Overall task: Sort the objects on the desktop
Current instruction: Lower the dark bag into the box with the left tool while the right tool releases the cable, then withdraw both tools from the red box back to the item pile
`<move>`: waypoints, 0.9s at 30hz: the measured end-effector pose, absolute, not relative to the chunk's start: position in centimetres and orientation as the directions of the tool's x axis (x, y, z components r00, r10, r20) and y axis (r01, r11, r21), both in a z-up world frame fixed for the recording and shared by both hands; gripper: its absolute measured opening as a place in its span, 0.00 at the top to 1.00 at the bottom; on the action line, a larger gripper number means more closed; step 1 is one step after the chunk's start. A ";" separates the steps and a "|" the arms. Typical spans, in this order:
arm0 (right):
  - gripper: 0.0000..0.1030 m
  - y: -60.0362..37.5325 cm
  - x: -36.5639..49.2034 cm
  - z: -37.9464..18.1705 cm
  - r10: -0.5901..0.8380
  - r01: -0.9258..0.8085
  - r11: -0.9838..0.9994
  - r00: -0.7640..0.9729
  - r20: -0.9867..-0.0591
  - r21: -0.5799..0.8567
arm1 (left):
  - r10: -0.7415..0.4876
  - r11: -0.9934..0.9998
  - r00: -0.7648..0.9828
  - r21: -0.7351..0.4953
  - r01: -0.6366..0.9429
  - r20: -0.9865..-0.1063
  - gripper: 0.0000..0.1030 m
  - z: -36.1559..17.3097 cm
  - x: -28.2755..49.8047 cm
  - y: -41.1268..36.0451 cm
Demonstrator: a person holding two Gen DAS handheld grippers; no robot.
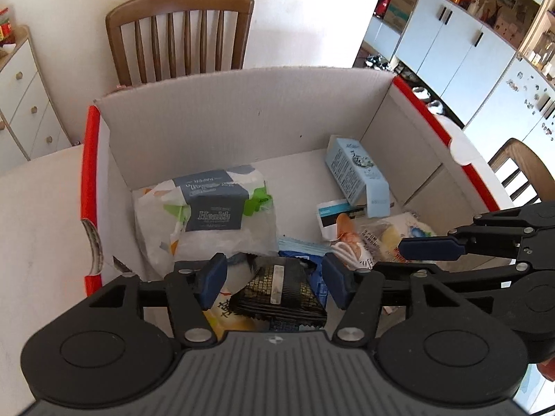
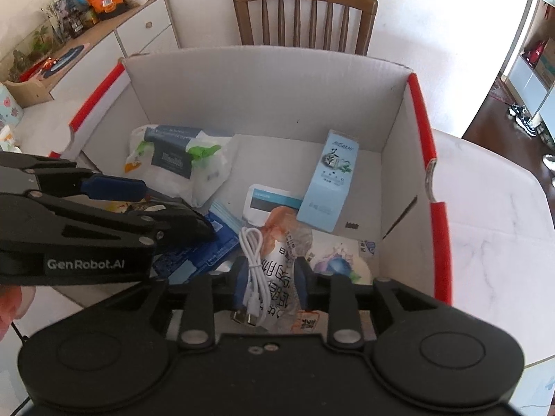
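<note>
White table [image 2: 492, 208], wooden chair [image 2: 305, 17] top centre. Cardboard box [image 1: 242, 111] mid-frame, filled: tissue pack [image 1: 208, 208], blue carton [image 1: 357, 170]. Left gripper [image 1: 274, 277] parted around black packet [image 1: 281, 291], seemingly not pinching. Right gripper [image 2: 269, 277] narrow, straddling white cable [image 2: 255, 260] and snack pouch [image 2: 281, 263]; contact unclear.

The left tongs [image 1: 274, 279] tilt steeply down, jaws parted, blue pads [image 1: 211, 279] clear of what lies between them. The right tongs [image 2: 269, 279] tilt down just beside them on the right, jaws narrowly apart around a packet and cable. A fingertip [image 2: 8, 306] shows behind the left tongs.
</note>
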State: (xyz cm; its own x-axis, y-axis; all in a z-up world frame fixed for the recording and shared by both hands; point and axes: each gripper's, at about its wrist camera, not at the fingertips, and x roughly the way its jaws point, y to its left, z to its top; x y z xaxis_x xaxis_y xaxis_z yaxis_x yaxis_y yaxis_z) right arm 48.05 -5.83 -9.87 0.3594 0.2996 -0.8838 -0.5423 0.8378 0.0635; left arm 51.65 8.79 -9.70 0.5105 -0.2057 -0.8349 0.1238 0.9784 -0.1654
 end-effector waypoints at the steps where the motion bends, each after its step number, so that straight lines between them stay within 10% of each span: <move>1: 0.72 -5.9 48.0 -9.6 0.304 -0.548 0.834 0.362 -0.881 0.063 | -0.205 0.979 0.516 -0.164 0.124 -0.832 0.40 -9.6 51.6 8.8; 27: 0.56 -7.7 45.0 -4.5 0.369 -0.559 0.825 0.415 -0.832 0.088 | -0.190 0.982 0.622 -0.132 0.139 -0.759 0.40 -3.5 45.9 8.7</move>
